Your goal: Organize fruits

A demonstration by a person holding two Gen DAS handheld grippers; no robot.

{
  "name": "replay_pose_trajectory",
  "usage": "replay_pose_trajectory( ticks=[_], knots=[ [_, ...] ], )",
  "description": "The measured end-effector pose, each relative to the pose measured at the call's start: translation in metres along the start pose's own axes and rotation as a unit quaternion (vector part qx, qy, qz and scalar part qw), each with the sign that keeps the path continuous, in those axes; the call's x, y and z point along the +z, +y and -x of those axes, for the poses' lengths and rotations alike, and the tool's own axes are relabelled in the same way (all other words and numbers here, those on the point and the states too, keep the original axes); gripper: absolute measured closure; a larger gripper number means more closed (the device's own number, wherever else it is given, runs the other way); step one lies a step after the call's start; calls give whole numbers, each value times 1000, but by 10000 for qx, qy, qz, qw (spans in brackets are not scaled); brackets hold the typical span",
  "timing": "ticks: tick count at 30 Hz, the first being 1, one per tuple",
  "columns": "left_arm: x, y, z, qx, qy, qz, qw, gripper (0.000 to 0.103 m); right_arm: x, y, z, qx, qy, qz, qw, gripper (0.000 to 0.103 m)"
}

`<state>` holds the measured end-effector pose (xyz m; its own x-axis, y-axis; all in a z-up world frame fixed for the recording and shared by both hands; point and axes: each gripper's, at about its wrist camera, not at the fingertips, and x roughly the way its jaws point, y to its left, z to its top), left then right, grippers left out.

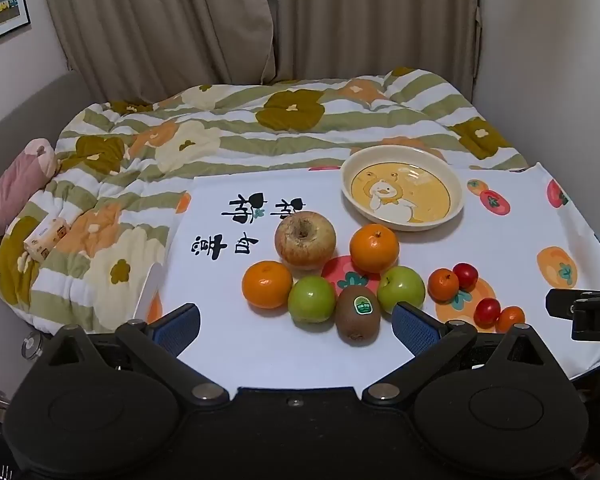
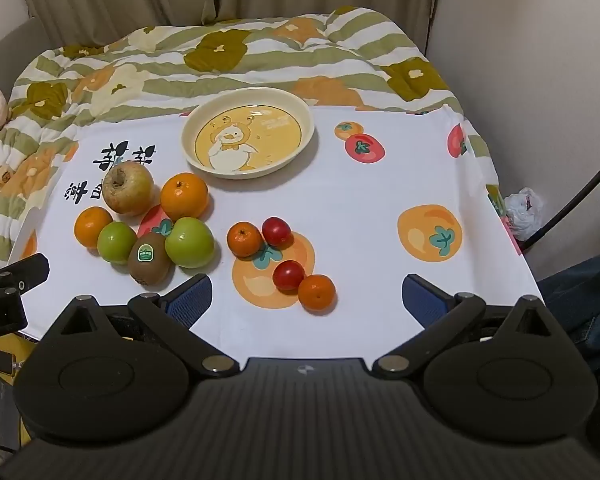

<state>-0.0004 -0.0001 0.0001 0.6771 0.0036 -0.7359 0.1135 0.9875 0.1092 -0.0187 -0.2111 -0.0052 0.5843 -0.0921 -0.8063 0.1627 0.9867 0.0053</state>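
Note:
On the white fruit-print cloth (image 1: 228, 344) lies a cluster of fruit: a russet apple (image 1: 305, 240), two oranges (image 1: 374, 248) (image 1: 267, 284), two green apples (image 1: 311, 299) (image 1: 401, 289) and a kiwi (image 1: 357, 317) with a green sticker. To their right lie small tangerines (image 2: 244, 239) (image 2: 317, 289) and cherry tomatoes (image 2: 277, 231) (image 2: 288, 275). Behind them stands a cream duck plate (image 1: 456, 184) (image 2: 304, 120) with nothing in it. My left gripper (image 1: 296, 326) is open just in front of the kiwi. My right gripper (image 2: 308, 298) is open near the front tangerine.
A striped floral quilt (image 1: 220, 128) covers the bed behind the cloth. A pink pillow (image 1: 16, 184) and a tissue pack (image 1: 46, 238) lie at far left. The other gripper's body (image 1: 588, 312) shows at right. A plastic bag (image 2: 524, 212) sits off the cloth's right edge.

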Motion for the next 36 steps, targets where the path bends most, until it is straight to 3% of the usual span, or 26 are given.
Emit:
replay_pose_trajectory(
  ticks=[36],
  knots=[
    [4, 0, 7, 62, -179, -123, 9997, 0, 0, 1, 0, 27, -16, -73, 10000, 0]
  ],
)
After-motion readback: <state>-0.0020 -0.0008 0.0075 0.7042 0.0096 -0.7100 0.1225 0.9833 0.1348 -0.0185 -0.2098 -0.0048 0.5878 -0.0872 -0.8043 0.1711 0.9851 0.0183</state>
